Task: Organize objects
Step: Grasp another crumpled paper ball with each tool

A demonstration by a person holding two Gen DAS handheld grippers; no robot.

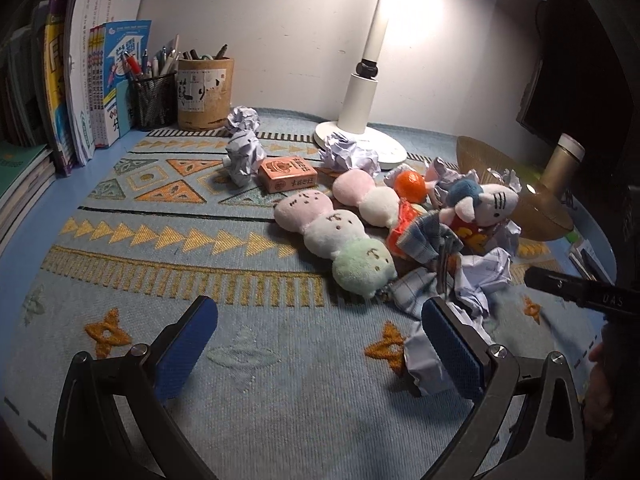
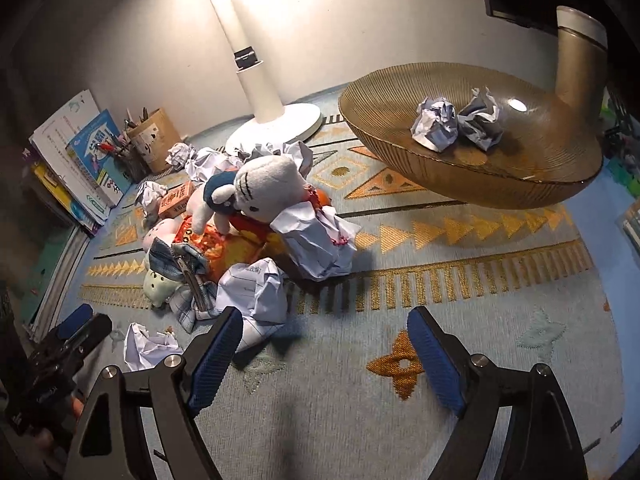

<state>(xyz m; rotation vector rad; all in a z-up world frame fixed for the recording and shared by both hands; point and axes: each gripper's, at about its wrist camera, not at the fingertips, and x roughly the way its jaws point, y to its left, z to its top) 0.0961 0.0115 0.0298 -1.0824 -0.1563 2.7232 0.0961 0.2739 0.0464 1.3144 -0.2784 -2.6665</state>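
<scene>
Both grippers hover over the patterned mat (image 2: 460,280). Left gripper (image 1: 320,344) — jaws wide apart, nothing between the pads, a crumpled paper ball (image 1: 424,364) just outside its right finger. Right gripper (image 2: 326,354) — jaws spread, empty. Two paper balls (image 2: 436,124) lie in the amber glass bowl (image 2: 380,120); more paper and plush toys (image 2: 256,188) stay heaped near the lamp base (image 2: 276,126)
</scene>
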